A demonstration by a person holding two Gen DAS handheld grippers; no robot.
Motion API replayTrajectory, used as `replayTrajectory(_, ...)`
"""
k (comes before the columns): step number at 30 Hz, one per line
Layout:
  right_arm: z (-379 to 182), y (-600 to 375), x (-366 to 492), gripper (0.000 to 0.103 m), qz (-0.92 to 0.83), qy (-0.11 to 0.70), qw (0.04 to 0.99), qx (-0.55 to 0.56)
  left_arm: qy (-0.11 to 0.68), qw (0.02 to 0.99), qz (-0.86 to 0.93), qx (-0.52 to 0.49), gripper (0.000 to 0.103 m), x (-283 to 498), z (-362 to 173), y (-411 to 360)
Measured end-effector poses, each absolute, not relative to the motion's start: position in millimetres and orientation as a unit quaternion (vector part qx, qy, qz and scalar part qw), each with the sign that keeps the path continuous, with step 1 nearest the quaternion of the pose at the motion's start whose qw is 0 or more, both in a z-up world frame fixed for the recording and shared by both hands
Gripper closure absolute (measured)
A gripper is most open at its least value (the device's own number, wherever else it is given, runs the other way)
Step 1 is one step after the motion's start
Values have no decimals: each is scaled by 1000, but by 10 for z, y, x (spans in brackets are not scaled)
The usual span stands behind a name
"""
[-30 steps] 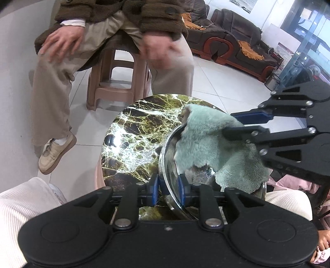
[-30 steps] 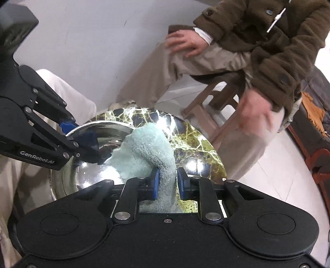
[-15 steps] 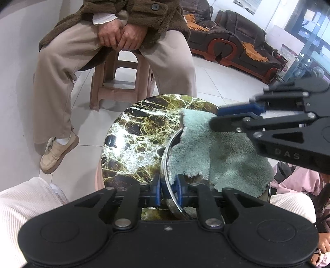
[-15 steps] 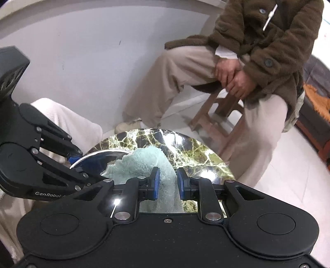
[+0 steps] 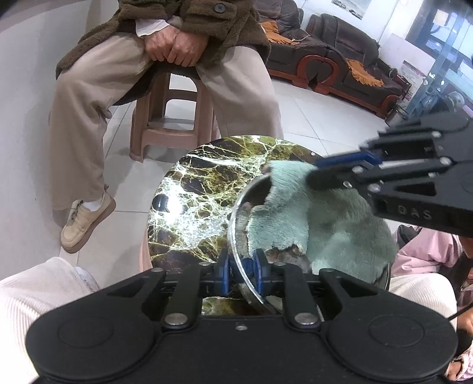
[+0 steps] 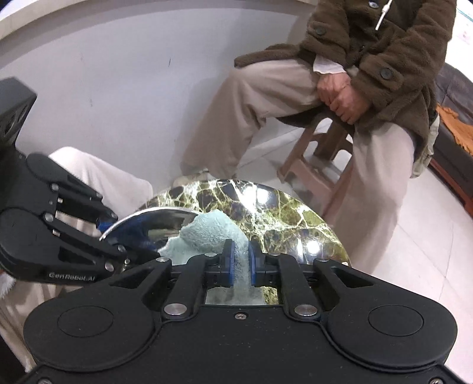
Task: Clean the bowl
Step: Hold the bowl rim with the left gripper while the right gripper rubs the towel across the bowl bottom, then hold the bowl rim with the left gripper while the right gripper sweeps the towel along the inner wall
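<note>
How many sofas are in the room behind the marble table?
2: one dark leather sofa behind the seated person, another sofa to its right by the glass; more may be hidden.

A small round marble-topped table (image 5: 204, 189) carries a steel bowl (image 5: 236, 206) just ahead of the left gripper (image 5: 241, 270).

The bowl (image 5: 238, 224) is polished, mirror-like metal. The cloth (image 5: 334, 224) is soft, fluffy fabric. The table top (image 5: 192, 201) looks like glossy marble, perhaps only imitation.
</note>
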State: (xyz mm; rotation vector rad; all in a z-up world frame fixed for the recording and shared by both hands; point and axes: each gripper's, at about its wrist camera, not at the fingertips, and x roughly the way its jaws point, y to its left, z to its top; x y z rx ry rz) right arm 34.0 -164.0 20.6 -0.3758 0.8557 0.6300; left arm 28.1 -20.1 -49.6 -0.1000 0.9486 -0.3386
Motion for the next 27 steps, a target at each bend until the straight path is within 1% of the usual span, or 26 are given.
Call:
replayTrajectory(4, 150, -1799, 165, 93, 285, 426, 841, -172, 454, 873, -169, -53, 89, 292, -511, -189)
replayTrajectory(6, 157, -1746, 168, 94, 286, 426, 838, -188, 454, 873, -172, -47, 88, 297, -512, -201)
replayTrajectory(11, 125, -1531, 355, 93, 301, 412, 833, -215, 454, 872, -179, -31, 87, 296, -524, -219)
replayTrajectory(15, 98, -1556, 433, 92, 308, 415, 834, -193, 448, 876, -175, -35, 88, 280, -552, -218)
replayTrajectory(19, -11, -1817, 295, 93, 275, 441, 846, -116, 438, 882, -167, -43, 88, 240, -584, -219)
replayTrajectory(27, -186, -2256, -5, 89, 199, 449, 863, 116, 421, 889, -160, -84, 88, 231, -564, -178)
